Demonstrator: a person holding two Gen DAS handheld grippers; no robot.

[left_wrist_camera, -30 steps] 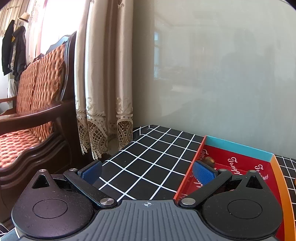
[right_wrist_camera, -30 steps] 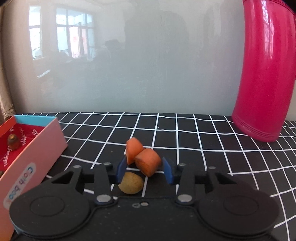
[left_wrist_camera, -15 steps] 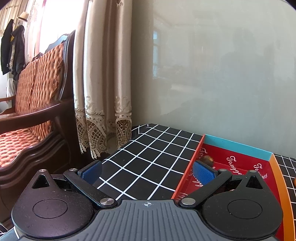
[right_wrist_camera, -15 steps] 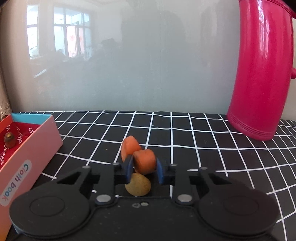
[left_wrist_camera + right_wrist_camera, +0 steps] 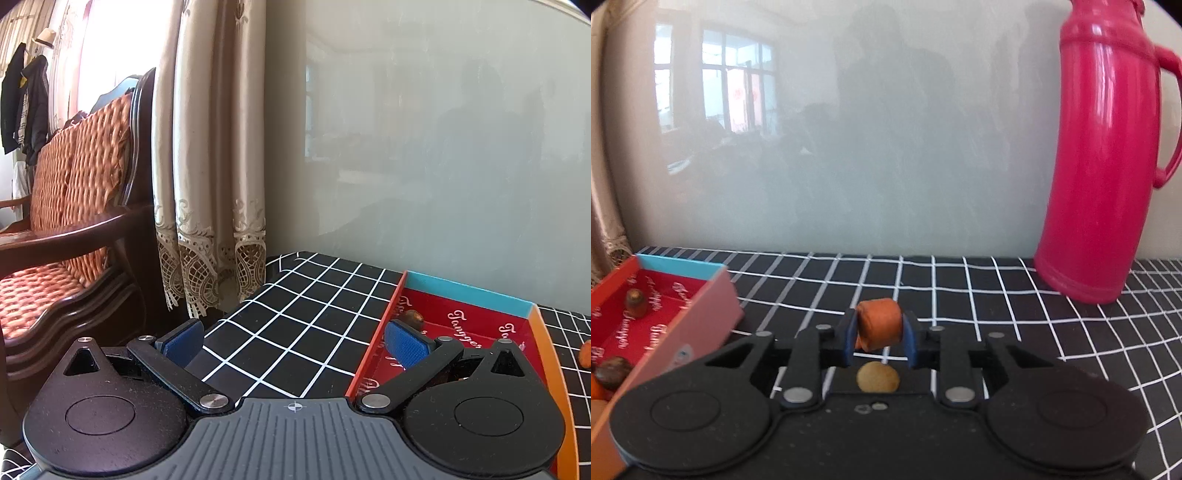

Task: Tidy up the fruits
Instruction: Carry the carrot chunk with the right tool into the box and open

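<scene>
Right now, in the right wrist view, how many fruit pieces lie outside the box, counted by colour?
Orange: 2, a held piece in the right gripper and a second piece just behind it.
Tan: 1, a tan piece.
Total: 3.

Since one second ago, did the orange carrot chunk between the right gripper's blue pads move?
Yes. The orange carrot chunk has risen off the checked black tablecloth, clamped in the right gripper.

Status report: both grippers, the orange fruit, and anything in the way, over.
Right gripper shut on orange piece, lifted off checked cloth. Left gripper open, empty, beside red box. Second orange piece and tan fruit underneath; path to box clear.
</scene>
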